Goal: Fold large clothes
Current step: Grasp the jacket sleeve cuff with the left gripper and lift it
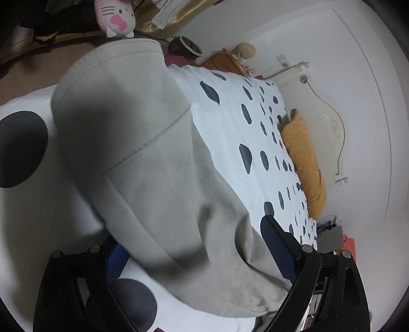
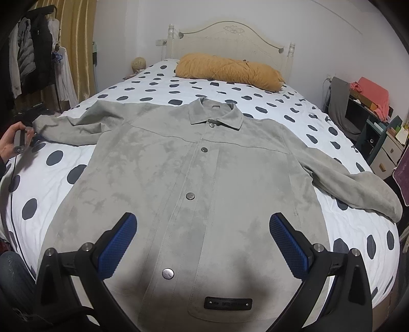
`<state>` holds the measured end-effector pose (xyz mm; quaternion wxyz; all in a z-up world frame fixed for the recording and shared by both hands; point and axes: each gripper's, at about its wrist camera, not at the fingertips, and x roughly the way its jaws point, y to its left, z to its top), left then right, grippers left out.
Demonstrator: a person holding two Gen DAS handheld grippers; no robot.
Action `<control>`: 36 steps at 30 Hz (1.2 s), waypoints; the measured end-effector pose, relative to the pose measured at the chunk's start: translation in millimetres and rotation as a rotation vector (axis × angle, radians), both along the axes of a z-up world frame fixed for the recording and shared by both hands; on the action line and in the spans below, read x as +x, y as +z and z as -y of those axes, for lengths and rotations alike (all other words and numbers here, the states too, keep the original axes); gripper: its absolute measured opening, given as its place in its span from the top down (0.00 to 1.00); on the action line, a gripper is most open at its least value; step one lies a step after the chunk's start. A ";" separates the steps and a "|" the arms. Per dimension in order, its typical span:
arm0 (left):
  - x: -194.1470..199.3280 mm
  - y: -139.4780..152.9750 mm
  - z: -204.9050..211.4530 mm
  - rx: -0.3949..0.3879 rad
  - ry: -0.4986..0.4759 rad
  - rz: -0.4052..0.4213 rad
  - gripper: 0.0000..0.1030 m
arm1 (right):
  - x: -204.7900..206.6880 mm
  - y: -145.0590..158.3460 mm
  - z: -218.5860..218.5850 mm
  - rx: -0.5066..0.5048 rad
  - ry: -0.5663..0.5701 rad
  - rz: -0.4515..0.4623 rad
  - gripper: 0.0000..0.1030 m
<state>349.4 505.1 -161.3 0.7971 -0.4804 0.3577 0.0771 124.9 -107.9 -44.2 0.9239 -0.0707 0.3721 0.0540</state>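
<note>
A large grey suede jacket (image 2: pixel 194 163) lies front up and buttoned on the bed, collar toward the headboard, both sleeves spread out. My right gripper (image 2: pixel 203 240) is open and empty, hovering over the jacket's lower front. In the left wrist view the jacket's left sleeve (image 1: pixel 143 153) fills the frame, and its cuff end lies between the fingers of my left gripper (image 1: pixel 194 252), whose jaws stand wide apart around the cloth. The left gripper also shows in the right wrist view (image 2: pixel 21 140), at the sleeve cuff on the far left.
The bed has a white cover with dark spots (image 2: pixel 158 84) and a cream headboard (image 2: pixel 230 38). An orange pillow (image 2: pixel 230 70) lies at the head. Hanging clothes (image 2: pixel 30 56) stand left, a cluttered desk (image 2: pixel 370 109) right. A pink plush toy (image 1: pixel 116 19) sits beyond the bed.
</note>
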 end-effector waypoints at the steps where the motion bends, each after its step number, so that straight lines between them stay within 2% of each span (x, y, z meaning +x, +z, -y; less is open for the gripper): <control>1: -0.8 -2.4 2.4 -0.005 0.011 0.004 0.09 | -1.1 -0.1 0.2 -0.002 0.002 0.001 0.00; 4: -3.4 -8.4 9.2 -0.007 0.025 0.029 0.10 | -4.6 0.9 2.7 -0.010 0.001 0.007 0.00; 6: -3.4 -9.8 11.1 -0.015 0.028 0.043 0.14 | -4.9 0.8 7.9 -0.007 -0.013 0.009 0.00; 8: -4.6 -13.2 13.1 -0.023 0.030 0.036 0.27 | -4.7 0.2 11.5 0.001 -0.023 0.007 0.00; 11: -6.0 -18.8 11.1 -0.025 0.038 0.004 0.56 | -5.1 -0.6 13.5 0.004 -0.025 0.004 0.00; 14: -6.2 -22.1 11.5 -0.002 0.039 -0.011 0.69 | -4.6 -1.4 14.7 0.002 -0.028 -0.001 0.00; 19: -3.4 -17.3 15.3 0.045 0.018 -0.013 0.82 | 8.2 1.1 16.2 0.039 -0.046 -0.021 0.00; 22: -1.3 -17.7 14.3 0.040 0.005 0.001 0.86 | 31.0 18.7 -14.8 0.096 0.016 -0.001 0.00; 24: 0.9 -19.3 13.0 0.032 0.002 0.002 0.88 | 47.7 33.9 -59.6 0.132 0.124 0.053 0.00; 26: 0.2 -20.4 10.5 0.019 -0.002 0.007 0.88 | 68.9 41.8 -124.9 0.148 0.260 0.081 0.00; 28: -4.9 -22.4 6.5 0.007 -0.007 0.014 0.89 | 81.7 39.0 -184.9 0.055 0.372 0.095 0.00; 31: 0.0 -23.5 9.1 -0.004 -0.002 0.014 0.90 | 83.4 33.7 -239.5 -0.088 0.444 0.154 0.00; 33: 2.7 -23.6 8.6 -0.007 0.006 0.012 0.90 | 80.3 28.2 -248.2 -0.120 0.455 0.150 0.00; 36: 1.4 -20.7 12.5 0.001 0.019 0.029 0.93 | 77.7 19.4 -232.7 -0.075 0.434 0.095 0.00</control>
